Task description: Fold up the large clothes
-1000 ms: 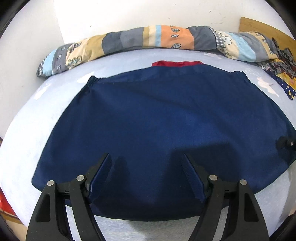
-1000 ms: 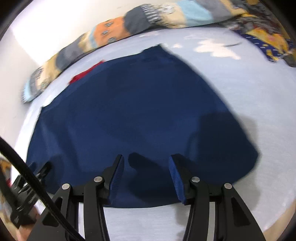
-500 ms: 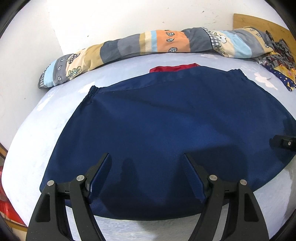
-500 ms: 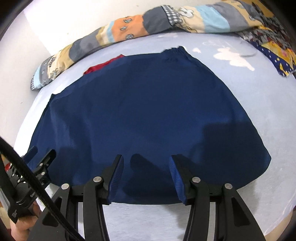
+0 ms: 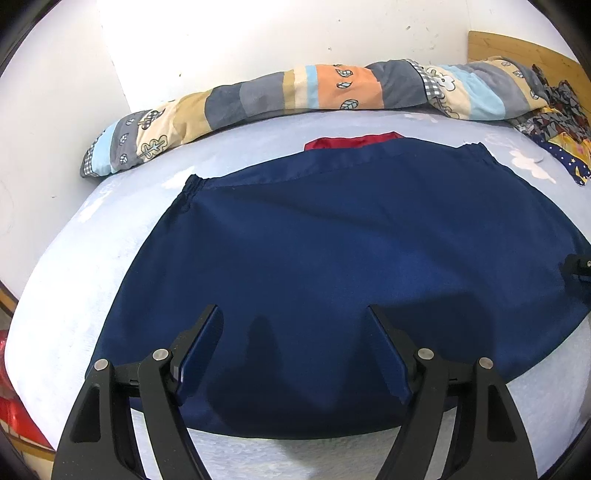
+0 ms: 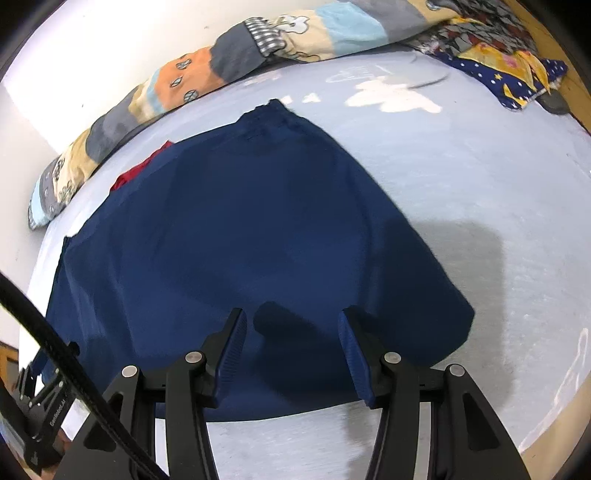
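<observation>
The navy skirt (image 5: 332, 266) lies spread flat on the bed (image 5: 92, 288), w/ its gathered waistband at the far side and its wide curved hem nearest both tools. The left hand-held gripper (image 5: 295, 354) hovers over the near hem, a bit toward the skirt's left half; jaws wide apart, nothing btwn them, no cloth pinched. Its shadow falls on the fabric just ahead of the fingers. The right hand-held gripper (image 6: 291, 350) sits over the near hem too, closer to the skirt's right corner; jaws also spread, a bit less wide than the left pair, holding nothing. Whether either tool's fingertips touch the cloth can't be told.

From the left view, the tip of the right tool shows at the far right edge, over the skirt's right side. From the right view, the left tool's body shows low at the left, beside a black cable (image 6: 55, 354).

Beyond the waistband, a bit of red cloth (image 5: 351, 142) pokes out from under the skirt. Further ahead a long patchwork quilt roll (image 5: 295, 92) runs along the white wall (image 5: 258, 33). Ahead and to the right, a crumpled patterned cloth (image 6: 509, 62) rests on the bed near a wooden headboard (image 5: 517, 46).
</observation>
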Action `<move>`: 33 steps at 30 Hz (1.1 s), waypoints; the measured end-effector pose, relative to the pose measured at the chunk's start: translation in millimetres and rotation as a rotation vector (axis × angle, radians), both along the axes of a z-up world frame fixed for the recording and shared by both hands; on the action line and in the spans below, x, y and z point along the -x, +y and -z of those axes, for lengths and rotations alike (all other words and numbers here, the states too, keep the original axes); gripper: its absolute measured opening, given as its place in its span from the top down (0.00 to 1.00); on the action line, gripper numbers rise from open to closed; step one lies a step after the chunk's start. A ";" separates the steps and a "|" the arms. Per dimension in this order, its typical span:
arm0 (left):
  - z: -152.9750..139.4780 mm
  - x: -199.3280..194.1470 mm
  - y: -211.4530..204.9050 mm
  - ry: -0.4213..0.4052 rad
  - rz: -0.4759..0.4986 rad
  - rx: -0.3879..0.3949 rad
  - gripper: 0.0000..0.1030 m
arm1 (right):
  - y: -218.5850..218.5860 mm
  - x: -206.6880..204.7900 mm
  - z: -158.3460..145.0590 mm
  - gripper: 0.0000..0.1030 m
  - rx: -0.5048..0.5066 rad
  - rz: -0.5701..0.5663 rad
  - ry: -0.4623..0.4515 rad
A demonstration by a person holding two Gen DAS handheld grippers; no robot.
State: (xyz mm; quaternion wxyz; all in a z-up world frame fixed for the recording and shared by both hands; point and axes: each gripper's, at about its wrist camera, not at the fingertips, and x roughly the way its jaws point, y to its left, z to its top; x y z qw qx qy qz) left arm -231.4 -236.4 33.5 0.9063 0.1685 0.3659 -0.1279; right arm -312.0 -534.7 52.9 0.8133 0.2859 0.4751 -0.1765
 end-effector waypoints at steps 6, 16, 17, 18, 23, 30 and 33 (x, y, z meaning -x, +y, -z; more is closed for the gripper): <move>-2.1 -2.2 1.7 -0.006 -0.005 0.006 0.25 | -8.7 7.7 -8.2 0.44 0.048 0.062 -0.009; -3.9 -12.5 8.9 -0.015 -0.033 0.009 0.25 | 6.2 -4.2 -11.9 0.39 0.012 -0.004 -0.070; -3.5 -15.3 11.0 -0.017 -0.041 0.003 0.25 | 8.5 -9.4 -11.5 0.39 0.020 -0.018 -0.066; -3.0 -19.1 14.1 -0.013 -0.052 0.000 0.25 | 10.4 -13.8 -11.4 0.39 0.028 -0.030 -0.063; -1.0 -37.9 33.3 0.016 -0.113 0.013 0.25 | 16.6 -37.2 -4.3 0.39 0.032 -0.085 -0.039; 16.8 -76.4 77.2 0.105 -0.249 0.029 0.24 | 9.4 -66.5 1.0 0.37 0.140 -0.096 0.023; 13.7 -84.2 86.3 0.067 -0.300 -0.019 0.24 | -3.9 -72.7 0.0 0.37 0.177 -0.047 0.032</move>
